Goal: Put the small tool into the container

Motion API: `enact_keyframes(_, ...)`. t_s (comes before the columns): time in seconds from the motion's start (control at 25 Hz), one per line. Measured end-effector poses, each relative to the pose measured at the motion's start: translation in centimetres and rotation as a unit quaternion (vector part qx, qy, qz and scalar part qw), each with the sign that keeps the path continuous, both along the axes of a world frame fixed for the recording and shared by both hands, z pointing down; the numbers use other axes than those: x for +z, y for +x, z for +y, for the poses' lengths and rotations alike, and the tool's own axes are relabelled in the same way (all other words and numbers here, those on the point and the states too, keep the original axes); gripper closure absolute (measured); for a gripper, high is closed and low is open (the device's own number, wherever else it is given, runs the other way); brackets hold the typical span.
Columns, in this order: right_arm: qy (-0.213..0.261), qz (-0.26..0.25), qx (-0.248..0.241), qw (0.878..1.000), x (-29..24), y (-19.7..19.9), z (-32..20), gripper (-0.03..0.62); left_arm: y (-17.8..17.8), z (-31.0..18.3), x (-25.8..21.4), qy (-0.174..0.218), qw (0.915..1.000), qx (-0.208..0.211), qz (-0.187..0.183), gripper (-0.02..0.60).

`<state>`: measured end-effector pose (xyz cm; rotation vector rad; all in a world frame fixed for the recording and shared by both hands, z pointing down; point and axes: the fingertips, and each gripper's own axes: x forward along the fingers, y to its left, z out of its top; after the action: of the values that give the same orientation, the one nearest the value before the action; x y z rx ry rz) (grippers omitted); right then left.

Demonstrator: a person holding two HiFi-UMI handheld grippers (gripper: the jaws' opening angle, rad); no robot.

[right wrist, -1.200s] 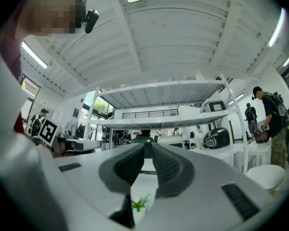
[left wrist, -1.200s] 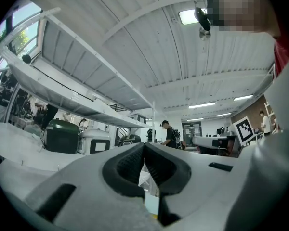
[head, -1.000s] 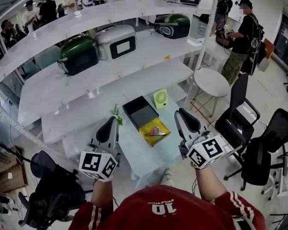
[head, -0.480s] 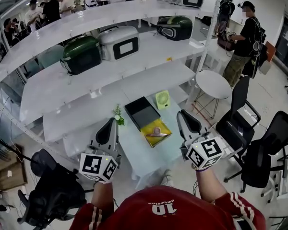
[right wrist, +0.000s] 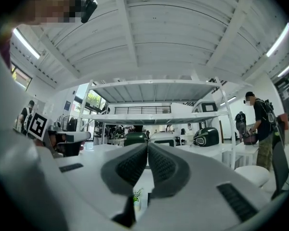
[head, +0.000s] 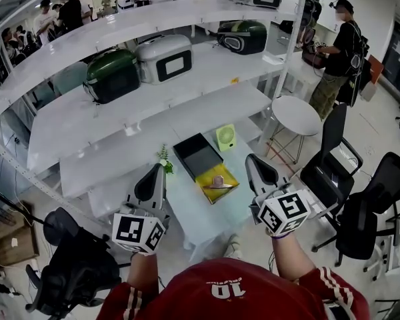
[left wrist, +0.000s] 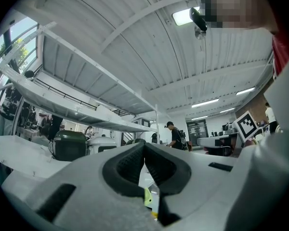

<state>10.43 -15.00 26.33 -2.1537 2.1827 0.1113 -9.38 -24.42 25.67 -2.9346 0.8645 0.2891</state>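
1. My left tool [left wrist: 144,146] is clenched: its dark ribbed pads meet at the tip with nothing between them.
2. My right tool [right wrist: 147,147] is clenched the same way, empty, its grey shell smooth around the textured pads.
3. Both hang over the near part of the pale glossy tabletop [head: 190,212], one on each side of the shallow square yellow container [head: 205,178], touching nothing.
4. A stubby pinkish piece [head: 218,180] and a thin grey sliver [head: 217,188] lie in that container. They are too small for me to tell which is the small tool.
5. A flat black square box [head: 197,155] sits just beyond the container, a pale green round-faced item [head: 225,137] farther right, and a small green plant [head: 164,157] to the left.
6. In the left gripper view my tool's body hides most of the tabletop; only scraps of yellow and green show beneath the pads.
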Motion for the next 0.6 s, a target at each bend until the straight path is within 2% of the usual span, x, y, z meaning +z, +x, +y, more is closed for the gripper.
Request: enact_keyframes(0.6, 0.002, 0.022, 0.001, 1.000, 0.1, -1.1, 1.1, 0.594, 0.0, 0.2, 0.8, -0.011, 0.9999, 0.012, -0.001, 0.589)
